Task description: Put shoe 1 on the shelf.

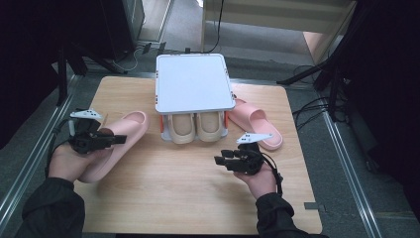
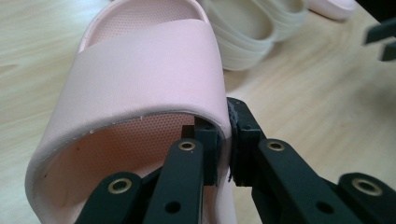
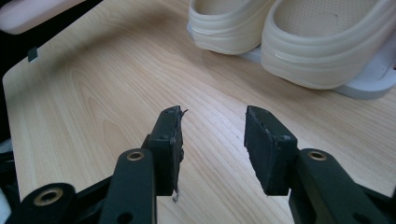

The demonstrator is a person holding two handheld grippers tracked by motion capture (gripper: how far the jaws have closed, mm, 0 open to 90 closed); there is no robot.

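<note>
Left tongs (image 2: 223, 140) clenched on the strap edge of a pink slide sandal (image 2: 140, 79), one pad inside the strap, the other outside. High view: the pink slide sandal (image 1: 116, 141) lies at the bench's left side, toe toward the rack, heel under the person's left hand (image 1: 67, 161).

Right tongs (image 3: 212, 147) released, jaws apart over bare bench (image 3: 93, 93), nothing between them.

White two-tier shoe rack (image 1: 194, 82) at the bench's far middle; a cream pair (image 1: 195, 128) sits on its lower tier. Second pink slide (image 1: 255, 121) lies just right of the rack, touching it.
</note>
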